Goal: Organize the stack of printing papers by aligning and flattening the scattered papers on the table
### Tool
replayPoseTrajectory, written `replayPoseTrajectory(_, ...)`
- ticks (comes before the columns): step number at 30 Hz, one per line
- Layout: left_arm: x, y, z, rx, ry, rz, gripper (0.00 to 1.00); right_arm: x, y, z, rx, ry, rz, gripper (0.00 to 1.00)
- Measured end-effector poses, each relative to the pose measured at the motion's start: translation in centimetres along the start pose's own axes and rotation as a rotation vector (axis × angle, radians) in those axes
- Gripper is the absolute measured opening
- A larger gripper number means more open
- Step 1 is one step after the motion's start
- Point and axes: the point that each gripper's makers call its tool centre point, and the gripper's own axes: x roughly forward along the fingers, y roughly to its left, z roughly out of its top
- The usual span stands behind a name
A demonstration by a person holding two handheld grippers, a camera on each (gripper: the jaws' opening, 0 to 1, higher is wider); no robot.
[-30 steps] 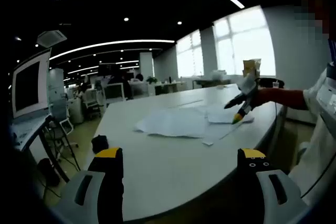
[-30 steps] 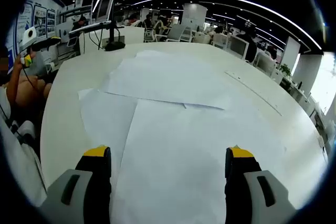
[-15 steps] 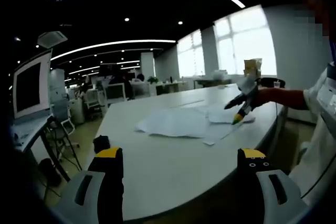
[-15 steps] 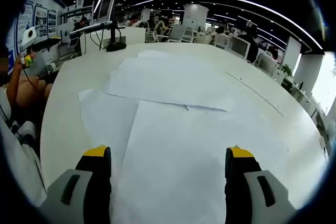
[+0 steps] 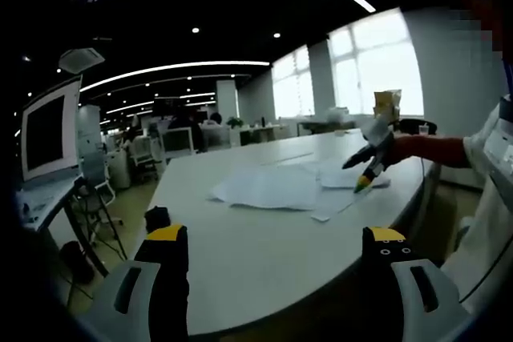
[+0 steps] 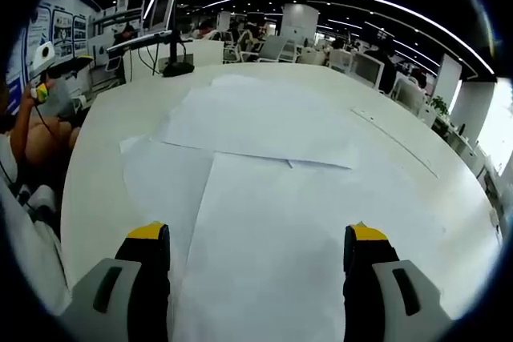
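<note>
Thin white printing papers (image 6: 264,166) lie fanned and overlapping on the smooth, rounded white table (image 5: 240,238) — flat, matte sheets. Right gripper (image 6: 256,258) hovers over them, left gripper (image 5: 272,258) at the table's edge — both jaws wide apart, holding nothing.

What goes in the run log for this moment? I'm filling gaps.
stage: approach | papers: scattered, overlapping on table | right hand-held gripper: open, over nearest sheet | left hand-held gripper: open, at table edge, away from papers

White table (image 6: 96,166), scattered papers (image 6: 264,190)
</note>
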Motion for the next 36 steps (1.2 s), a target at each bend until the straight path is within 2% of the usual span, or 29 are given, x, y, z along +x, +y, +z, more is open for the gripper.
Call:
replayPoseTrajectory(9, -0.04, -0.1, -0.05, -0.001, 0.001, 0.002, 0.92, 0.21, -0.03, 0.07, 0.007, 0.0, 0.01, 0.85)
replayPoseTrajectory(25, 0.12, -0.14, -0.05, 0.0, 0.005, 0.002, 0.92, 0.43, -0.03, -0.58, 0.087, 0.008, 0.038, 0.84)
replayPoseTrajectory(36, 0.33, -0.29, 0.12, 0.003, 0.003, -0.002, 0.92, 0.62, -0.04, -0.63, 0.106, -0.015, 0.052, 0.84)
